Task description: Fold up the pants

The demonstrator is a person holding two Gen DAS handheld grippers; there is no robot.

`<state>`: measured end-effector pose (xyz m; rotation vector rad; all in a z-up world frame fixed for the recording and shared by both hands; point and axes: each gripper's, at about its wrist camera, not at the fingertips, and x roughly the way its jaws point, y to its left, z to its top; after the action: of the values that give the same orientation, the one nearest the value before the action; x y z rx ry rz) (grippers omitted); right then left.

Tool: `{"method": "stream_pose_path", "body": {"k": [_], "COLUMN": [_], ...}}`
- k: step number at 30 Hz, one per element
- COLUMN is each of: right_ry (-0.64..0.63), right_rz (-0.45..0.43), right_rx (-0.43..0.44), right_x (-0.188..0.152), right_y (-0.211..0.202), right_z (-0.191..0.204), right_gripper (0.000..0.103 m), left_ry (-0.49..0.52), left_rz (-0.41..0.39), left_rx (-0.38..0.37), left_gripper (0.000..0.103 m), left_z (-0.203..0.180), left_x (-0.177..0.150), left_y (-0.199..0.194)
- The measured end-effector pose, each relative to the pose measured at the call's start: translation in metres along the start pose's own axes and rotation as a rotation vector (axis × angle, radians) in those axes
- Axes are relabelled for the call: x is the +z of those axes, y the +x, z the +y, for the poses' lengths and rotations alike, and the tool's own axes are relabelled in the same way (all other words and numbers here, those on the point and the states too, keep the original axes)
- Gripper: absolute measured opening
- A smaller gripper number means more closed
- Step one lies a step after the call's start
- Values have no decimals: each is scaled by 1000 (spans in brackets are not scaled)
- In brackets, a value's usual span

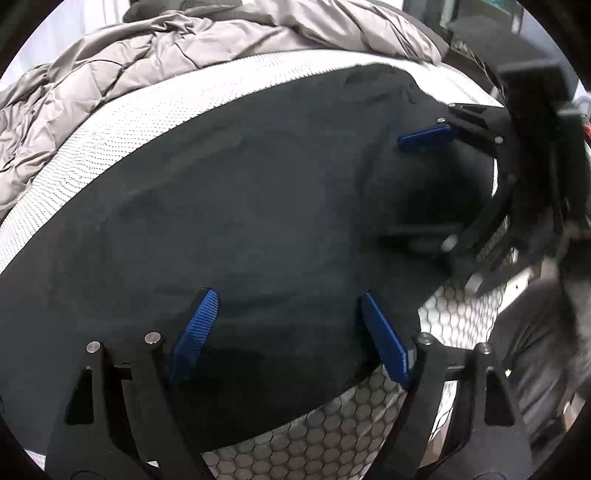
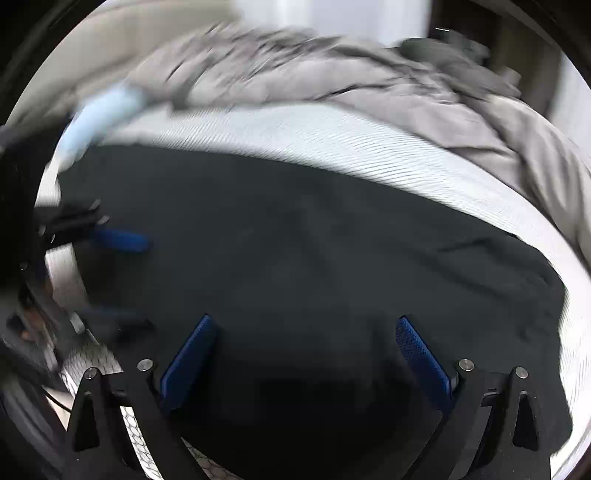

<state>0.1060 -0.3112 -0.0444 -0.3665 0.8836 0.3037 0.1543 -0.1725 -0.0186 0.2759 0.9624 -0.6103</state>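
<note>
Dark pants (image 1: 236,206) lie spread flat on a white mattress (image 1: 110,136); they also fill the right wrist view (image 2: 314,258). My left gripper (image 1: 288,299) is open, its blue pads just above the near edge of the pants, holding nothing. My right gripper (image 2: 306,328) is open over the pants, empty; it also shows at the right of the left wrist view (image 1: 424,184), one blue pad (image 1: 424,137) over the fabric. The left gripper shows blurred at the left of the right wrist view (image 2: 122,277).
A crumpled grey quilted duvet (image 1: 92,92) is piled along the far side of the mattress, also in the right wrist view (image 2: 369,85). The mattress's honeycomb-patterned side (image 1: 332,435) drops off at the near edge. Dark furniture (image 1: 491,33) stands at the far right.
</note>
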Motion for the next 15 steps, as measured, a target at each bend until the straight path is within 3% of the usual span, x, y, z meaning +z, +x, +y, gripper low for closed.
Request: {"method": "stream_pose_path", "body": {"k": [3,5,8,9,11,15], "right_ry": [-1,66,389,469,516,413], "right_rz": [43,32,44,45,12,-65], "right_rx": [3,-88,-270,-273,-224,-295], "right_x": [-31,-53,-101,-113,-122,-101], "right_y": [-6,-25,-46,-49,-55,-73], "right_z": [-34,-79,-167,-184,-195,-159], "right_gripper": [100,100,100,100,100,100], "left_ry": [-35,-52,-71,-78,-85,-133], "left_rz": [6,1,-5,-4,-1,-29], "left_rx": [-20,-9,-6,-6,4,52], "left_gripper": [82,84,86,86,86,86], "left_z": [18,27,53,59,67,82], "left_x": [-8,-17,-28,-29,-33,-34], "left_y": [-9,-14,-17,-17,-17,-34]}}
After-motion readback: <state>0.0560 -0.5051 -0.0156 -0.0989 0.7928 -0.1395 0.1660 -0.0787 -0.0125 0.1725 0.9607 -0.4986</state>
